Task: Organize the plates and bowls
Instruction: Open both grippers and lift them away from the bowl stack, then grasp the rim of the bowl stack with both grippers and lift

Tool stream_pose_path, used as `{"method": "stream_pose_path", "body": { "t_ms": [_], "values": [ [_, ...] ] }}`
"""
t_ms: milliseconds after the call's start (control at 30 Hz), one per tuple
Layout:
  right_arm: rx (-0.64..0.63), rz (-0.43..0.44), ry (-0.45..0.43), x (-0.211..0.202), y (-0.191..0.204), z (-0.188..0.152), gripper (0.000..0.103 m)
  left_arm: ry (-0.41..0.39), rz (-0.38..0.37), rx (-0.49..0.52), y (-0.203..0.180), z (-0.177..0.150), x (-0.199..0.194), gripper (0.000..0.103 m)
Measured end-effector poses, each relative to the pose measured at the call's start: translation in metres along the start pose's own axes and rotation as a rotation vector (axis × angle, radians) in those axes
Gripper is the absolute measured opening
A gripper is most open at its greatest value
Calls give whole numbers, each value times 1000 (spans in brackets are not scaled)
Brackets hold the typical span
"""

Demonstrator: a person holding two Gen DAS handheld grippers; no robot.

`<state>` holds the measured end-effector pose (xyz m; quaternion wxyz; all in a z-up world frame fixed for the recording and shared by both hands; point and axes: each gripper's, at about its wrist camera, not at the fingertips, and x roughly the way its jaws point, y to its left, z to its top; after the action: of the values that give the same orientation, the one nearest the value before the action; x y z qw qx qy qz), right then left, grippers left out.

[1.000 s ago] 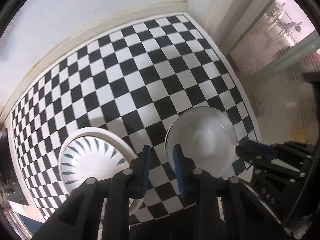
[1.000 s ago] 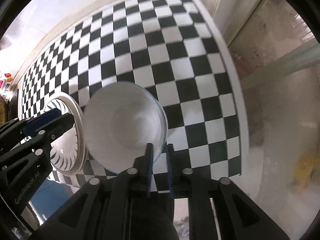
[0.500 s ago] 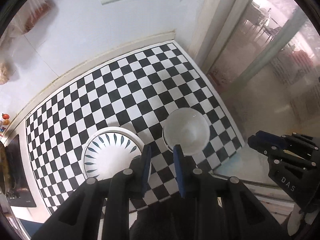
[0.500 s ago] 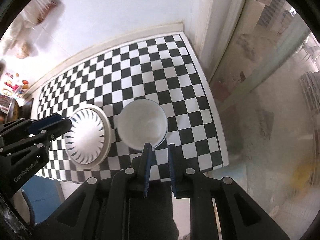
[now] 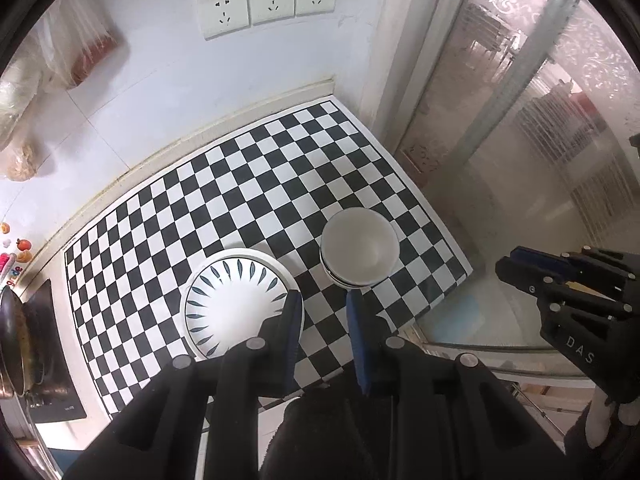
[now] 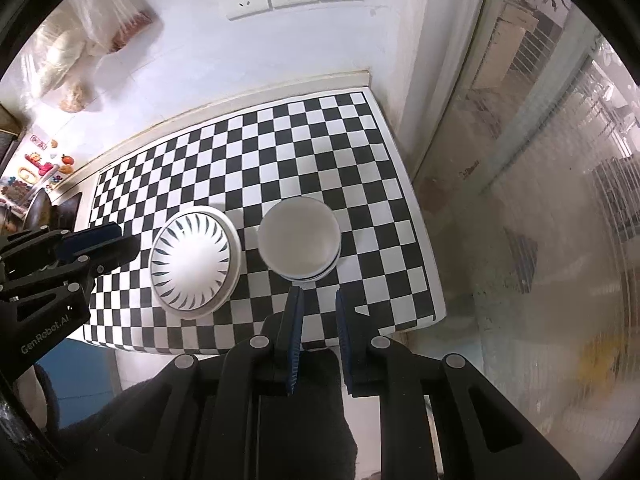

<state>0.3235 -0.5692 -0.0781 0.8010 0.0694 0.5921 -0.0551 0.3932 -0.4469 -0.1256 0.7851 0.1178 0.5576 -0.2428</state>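
A stack of white bowls (image 5: pixel 359 247) stands on the black-and-white checkered mat (image 5: pixel 256 184), toward its right front. Left of it lies a stack of white plates (image 5: pixel 236 304) whose top one has dark leaf marks. Both also show in the right wrist view: bowls (image 6: pixel 298 240), plates (image 6: pixel 194 260). My left gripper (image 5: pixel 322 304) is open and empty, held high above the mat's front edge between plates and bowls. My right gripper (image 6: pixel 318 300) is open and empty, above the front edge just before the bowls. It also shows in the left wrist view (image 5: pixel 516 264).
A white wall with three sockets (image 5: pixel 266 4) rises behind the mat. Plastic bags (image 6: pixel 80 44) hang at the upper left. A frosted glass door (image 5: pixel 540 140) borders the mat's right side. A dark stove and pan (image 5: pixel 16 336) sit at the far left.
Both grippers have pulled up and back, so the mat looks smaller. The right gripper let go of the white bowl, which now rests on the bowl stack.
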Motion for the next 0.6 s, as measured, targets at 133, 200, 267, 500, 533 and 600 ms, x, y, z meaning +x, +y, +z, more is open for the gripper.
{"method": "stream_pose_path", "body": {
  "t_ms": [133, 200, 267, 500, 533, 600],
  "values": [
    [-1, 2, -10, -7, 3, -1, 18, 3, -1, 4, 1, -4, -4, 21],
    [2, 7, -10, -8, 5, -1, 18, 6, 2, 3, 2, -5, -4, 21],
    [2, 7, -9, -7, 6, 1, 18, 13, 1, 5, 2, -5, -1, 21],
    [30, 7, 14, 10, 1, 9, 19, 28, -14, -9, 8, 0, 15, 21],
    [41, 5, 17, 15, -1, 11, 25, 31, -20, -14, 10, 2, 18, 21],
    [59, 7, 26, 25, -6, 15, 45, 37, -25, -30, 16, 7, 27, 25]
  ]
}}
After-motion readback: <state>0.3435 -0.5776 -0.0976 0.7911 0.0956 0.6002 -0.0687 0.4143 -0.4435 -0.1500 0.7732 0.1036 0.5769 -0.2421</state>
